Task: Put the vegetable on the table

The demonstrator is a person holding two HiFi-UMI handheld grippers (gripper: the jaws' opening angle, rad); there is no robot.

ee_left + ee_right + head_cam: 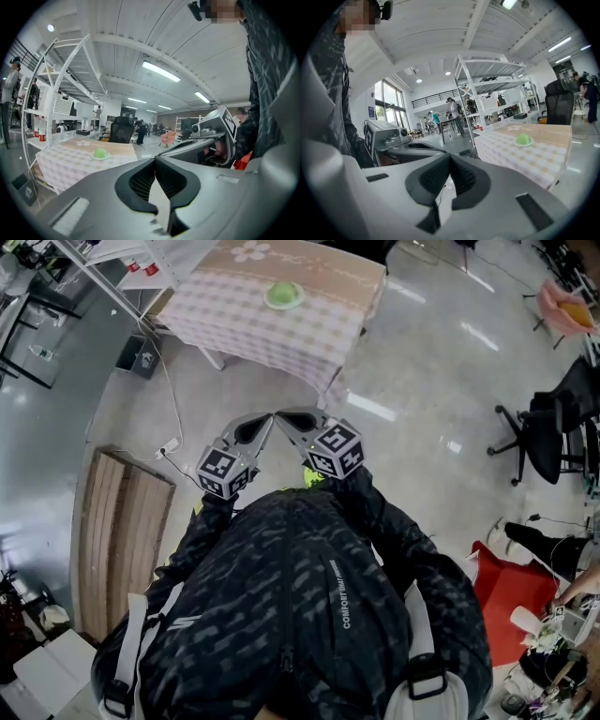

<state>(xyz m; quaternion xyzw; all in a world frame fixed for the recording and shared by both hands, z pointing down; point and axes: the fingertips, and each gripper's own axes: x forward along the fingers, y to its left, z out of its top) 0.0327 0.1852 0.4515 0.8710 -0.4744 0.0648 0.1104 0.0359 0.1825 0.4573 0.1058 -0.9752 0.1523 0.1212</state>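
Observation:
A round green vegetable (282, 292) sits on a small pale plate on the table with a checked cloth (262, 324), far ahead of me. Both grippers are held close to my chest, well short of the table, with their tips almost meeting. My left gripper (267, 419) is shut and holds nothing; its own view shows the jaws (154, 161) together and the vegetable (100, 153) far off. My right gripper (281, 415) is also shut and holds nothing, and its view shows shut jaws (450, 159) with the vegetable (523, 138) on the distant table (534, 157).
A white shelf rack (94, 268) stands left of the table. A wooden board (117, 540) lies on the floor at my left, with a cable and power strip (169, 446) beside it. A black office chair (548, 427) and a red sheet (506, 592) are at the right. People stand far off.

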